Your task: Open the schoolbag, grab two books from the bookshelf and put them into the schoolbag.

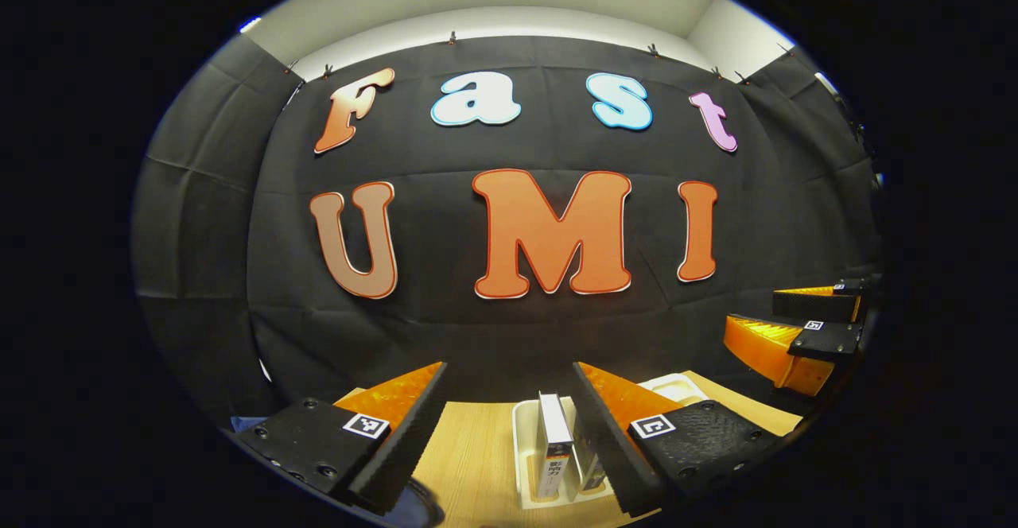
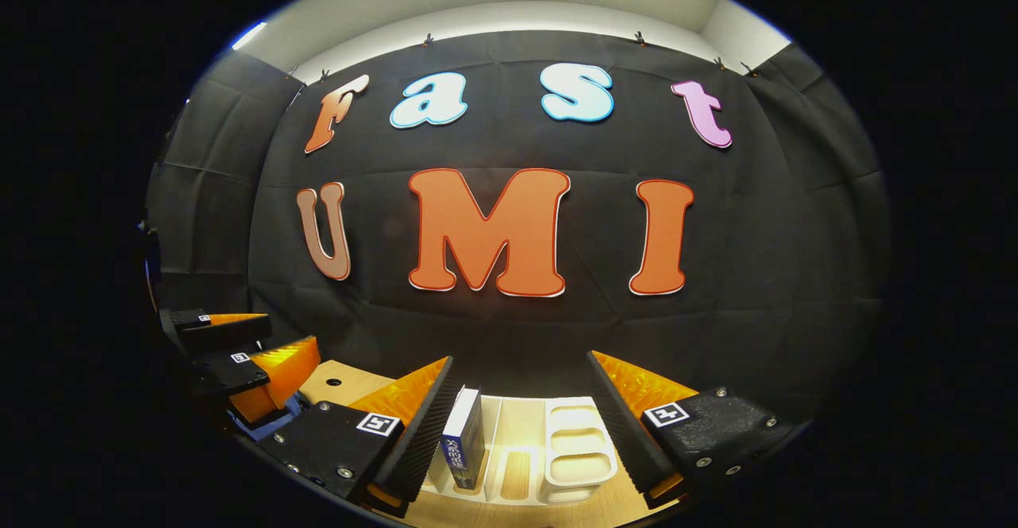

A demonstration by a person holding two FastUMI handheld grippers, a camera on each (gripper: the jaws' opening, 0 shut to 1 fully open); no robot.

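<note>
At the bottom centre of the left gripper view, the left hand-held gripper (image 1: 509, 425) stood wide open and empty above upright white-spined books (image 1: 554, 456) in a white plastic bookshelf (image 1: 521, 440) on the wooden counter (image 1: 469, 464). In the right gripper view, the right hand-held gripper (image 2: 521, 421) likewise gaped empty beside a blue book (image 2: 464, 448). Risk: a finger descending between close-standing books could topple them.

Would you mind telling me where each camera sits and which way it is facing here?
Left gripper view: rides the left gripper, facing the booth wall over a wooden table and a white rack with books; own open fingers below, right gripper at right.
Right gripper view: rides the right gripper, facing the same wall; open fingers, left gripper at left.
Shared: wall, rack, table.
</note>
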